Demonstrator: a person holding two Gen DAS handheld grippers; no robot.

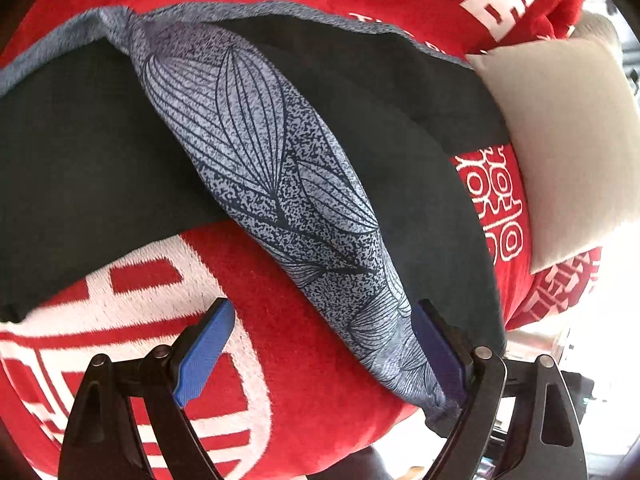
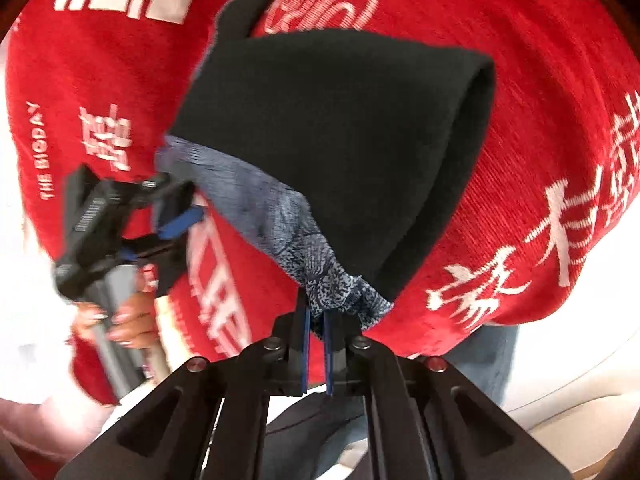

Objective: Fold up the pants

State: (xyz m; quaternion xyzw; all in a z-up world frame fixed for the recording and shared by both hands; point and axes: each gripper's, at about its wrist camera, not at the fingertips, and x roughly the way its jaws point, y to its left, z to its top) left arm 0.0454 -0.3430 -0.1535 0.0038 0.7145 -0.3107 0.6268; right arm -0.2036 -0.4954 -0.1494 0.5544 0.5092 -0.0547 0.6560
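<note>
The right gripper (image 2: 317, 350) has its blue pads pressed almost together, pinching the pale leaf-printed band (image 2: 340, 292) at one corner of the pants (image 2: 340, 152). From that pinch the dark fabric rises as a rounded fold and drapes over the red blanket (image 2: 540, 120) with white characters.

The left gripper (image 1: 320, 352) stands spread wide, its blue pads (image 1: 204, 348) well apart. The printed band (image 1: 272, 168) lies against the inner face of its right finger and runs diagonally away across the dark pants (image 1: 80, 168); nothing is clamped between the two fingers. In the right wrist view this same gripper (image 2: 176, 216) appears blurred at the left, near the band's far end, with the person's hand (image 2: 120, 320) around its handle.

The pants lie spread on the red blanket (image 1: 300, 360), their grey-blue edge (image 1: 280, 6) along the far side. A beige cushion (image 1: 560, 152) sits just beside the pants at the right.
</note>
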